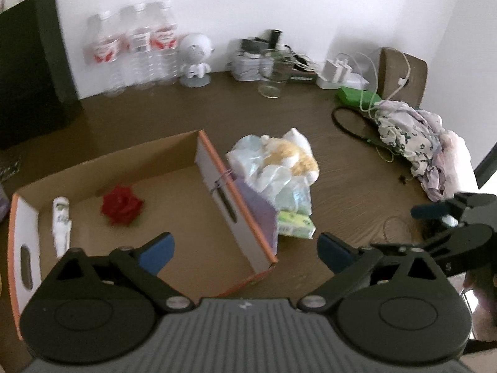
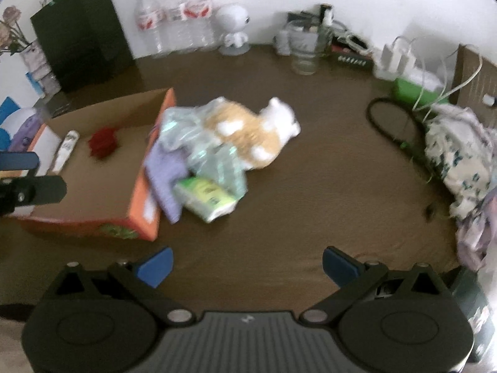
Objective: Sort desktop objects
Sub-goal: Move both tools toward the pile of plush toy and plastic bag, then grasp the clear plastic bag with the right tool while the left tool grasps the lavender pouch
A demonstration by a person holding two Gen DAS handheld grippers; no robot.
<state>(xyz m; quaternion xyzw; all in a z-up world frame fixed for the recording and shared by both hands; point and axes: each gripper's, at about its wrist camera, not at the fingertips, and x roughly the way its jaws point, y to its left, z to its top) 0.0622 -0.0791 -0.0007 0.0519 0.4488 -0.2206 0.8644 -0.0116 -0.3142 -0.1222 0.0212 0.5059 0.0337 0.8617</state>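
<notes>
The left gripper (image 1: 245, 253) hangs released, its blue-padded fingers spread wide and holding nothing, above the near right corner of the open orange-and-white cardboard box (image 1: 236, 217), which sits toward the tabletop's left edge. The right gripper (image 2: 247, 264) is likewise spread open and empty, poised over bare brown wooden tabletop (image 2: 310, 186) near the front edge. Inside the box lie a red crumpled flower-like object (image 1: 121, 208) and, nearer the left wall, a white tube with green print (image 1: 61, 222). Just outside the box's right wall a heap is gathered: a lilac folded cloth (image 2: 166, 174) leaning against the box, a crinkled clear plastic bag (image 2: 198, 143) over it, a cream-and-orange plush toy (image 2: 251, 133) resting on top of the bag, and a green-and-white tissue packet (image 2: 206, 197) at the heap's front, touching the cloth. Along the back edge, by the wall, stand a dark green paper bag (image 1: 31, 62), a cluster of clear water bottles with red labels (image 1: 136, 46), a small white round-headed figurine (image 1: 195, 59) and an empty drinking glass (image 1: 273, 74). At the right edge lies a bundle of floral-print fabric (image 1: 413, 143), with a black cable loop (image 1: 344, 121) and a green box (image 1: 357, 94) beside it; motion blur leaves the clutter behind the glass hard to identify, possibly chargers and cords.
</notes>
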